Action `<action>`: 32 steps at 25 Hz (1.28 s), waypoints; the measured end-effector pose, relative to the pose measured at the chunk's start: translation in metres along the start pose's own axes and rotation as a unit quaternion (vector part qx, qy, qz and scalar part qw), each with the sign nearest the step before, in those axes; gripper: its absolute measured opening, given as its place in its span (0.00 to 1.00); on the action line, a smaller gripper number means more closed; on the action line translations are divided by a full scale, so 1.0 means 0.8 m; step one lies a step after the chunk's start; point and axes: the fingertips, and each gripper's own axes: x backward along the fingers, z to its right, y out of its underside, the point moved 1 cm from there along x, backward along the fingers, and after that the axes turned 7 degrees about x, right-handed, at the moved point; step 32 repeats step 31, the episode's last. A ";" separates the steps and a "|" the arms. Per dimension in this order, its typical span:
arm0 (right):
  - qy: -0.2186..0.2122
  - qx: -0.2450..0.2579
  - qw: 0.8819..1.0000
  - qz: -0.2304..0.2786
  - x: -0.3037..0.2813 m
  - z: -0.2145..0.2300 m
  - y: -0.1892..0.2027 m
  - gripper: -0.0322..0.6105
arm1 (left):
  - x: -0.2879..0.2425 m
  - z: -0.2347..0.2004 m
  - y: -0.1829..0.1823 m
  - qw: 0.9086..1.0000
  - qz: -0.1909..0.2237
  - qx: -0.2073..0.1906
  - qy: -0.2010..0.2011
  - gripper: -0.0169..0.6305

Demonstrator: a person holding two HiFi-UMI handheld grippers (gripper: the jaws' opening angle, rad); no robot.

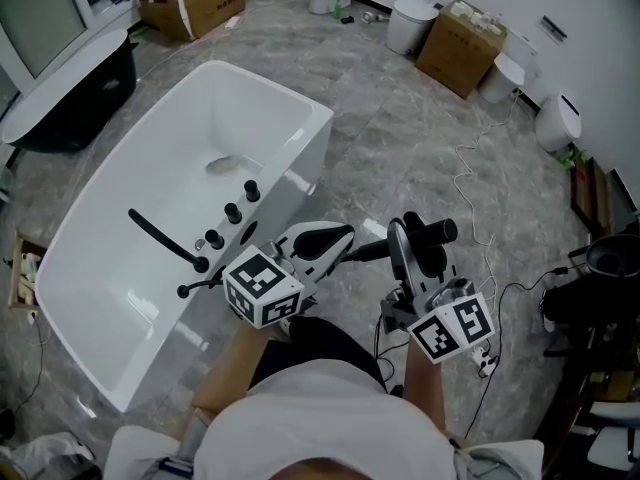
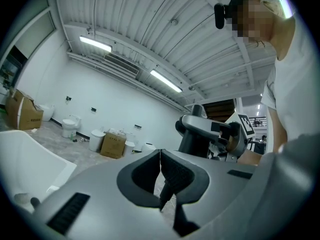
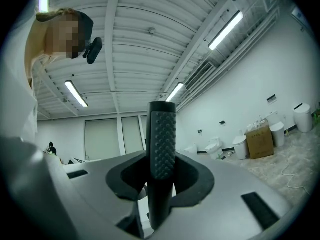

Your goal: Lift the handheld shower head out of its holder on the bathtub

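- Step in hand: the lift looks done. The shower head is out of the tub fittings and stands upright, crosswise between the jaws of the right tongs, its dotted spray face turned to that camera.
- The right tongs are about half closed, pads pressing on the black shaft from both sides; the grip sits near mid-length, with shaft showing above and below the jaws.
- The left tongs are closed pad to pad with nothing between them, and hang just beside the right tongs, over the floor beside the tub's near corner.
- The shower head is well apart from the black knobs and the long spout on the tub rim; I cannot tell which rim fitting carried it.
- No hose can be made out in any view, so how much slack is left is unknown.
- Next move, as I judge it: hold the grip firm and the shaft steady, and pull no farther from the rim in case a hose goes taut; the left tongs could open to support the lower end if the shaft starts to swing.
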 end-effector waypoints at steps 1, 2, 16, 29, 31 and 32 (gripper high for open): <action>0.002 -0.002 1.000 0.000 0.002 0.002 0.000 0.23 | -0.002 0.001 -0.001 1.000 -0.001 0.000 0.002 0.04; 0.004 -0.005 1.000 0.001 0.003 0.004 -0.001 0.23 | -0.004 0.001 -0.002 1.000 -0.002 0.000 0.003 0.04; 0.009 -0.010 1.000 -0.008 0.005 0.015 0.008 0.23 | -0.013 0.005 0.000 1.000 -0.008 -0.002 0.008 0.04; 0.013 -0.020 1.000 -0.005 0.003 0.024 0.013 0.23 | -0.014 0.007 0.004 1.000 -0.024 -0.011 0.011 0.04; 0.014 -0.020 1.000 -0.007 0.005 0.027 0.013 0.23 | -0.017 0.009 0.004 1.000 -0.026 -0.011 0.013 0.04; 0.014 -0.020 1.000 -0.007 0.005 0.027 0.013 0.23 | -0.017 0.009 0.004 1.000 -0.026 -0.011 0.013 0.04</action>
